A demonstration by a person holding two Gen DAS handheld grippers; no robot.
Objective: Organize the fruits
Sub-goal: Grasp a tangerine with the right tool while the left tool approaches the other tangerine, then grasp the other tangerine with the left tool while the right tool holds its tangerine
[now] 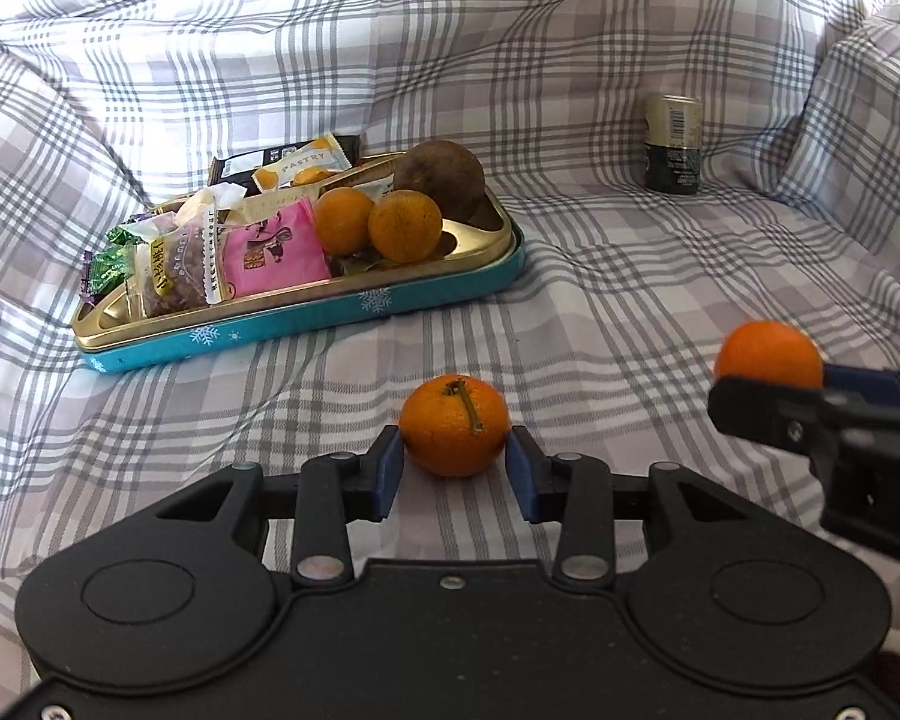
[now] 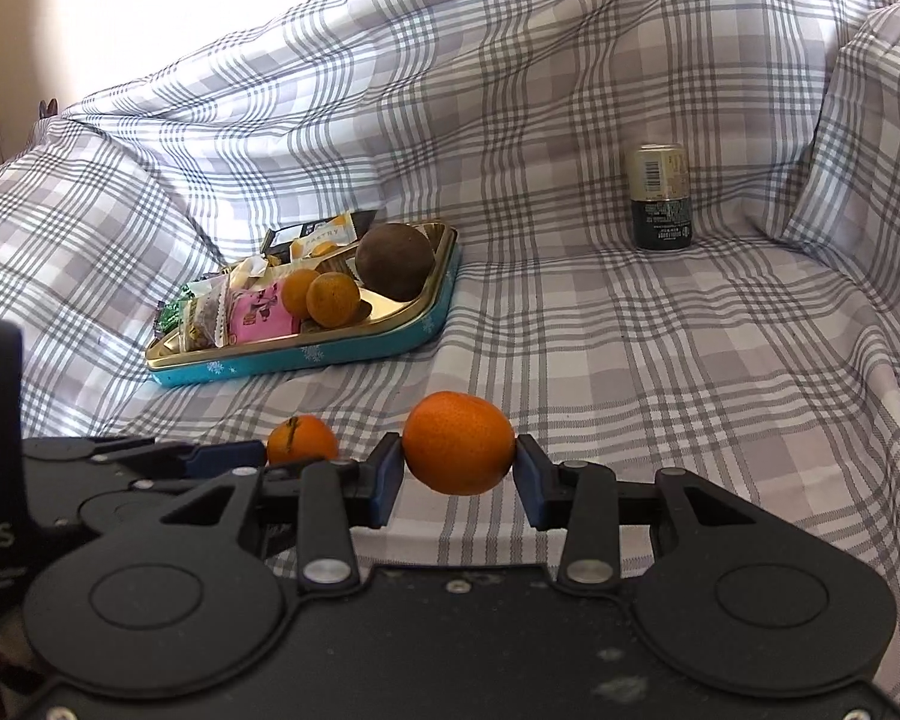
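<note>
My left gripper (image 1: 455,459) is shut on a stemmed orange (image 1: 455,423), its blue pads touching both sides, just above the checked cloth. My right gripper (image 2: 457,468) is shut on a second orange (image 2: 457,443) and holds it off the cloth. In the left wrist view that orange (image 1: 771,354) and the right gripper show at the right edge. In the right wrist view the stemmed orange (image 2: 301,438) shows at the left. A gold tin tray (image 1: 480,240) with a teal rim holds two oranges (image 1: 405,227) and a brown round fruit (image 1: 439,179).
Snack packets (image 1: 270,246) fill the tray's left half. A drink can (image 1: 673,144) stands at the back right on the cloth. Checked cushions rise behind and at both sides. The tray also shows in the right wrist view (image 2: 432,312).
</note>
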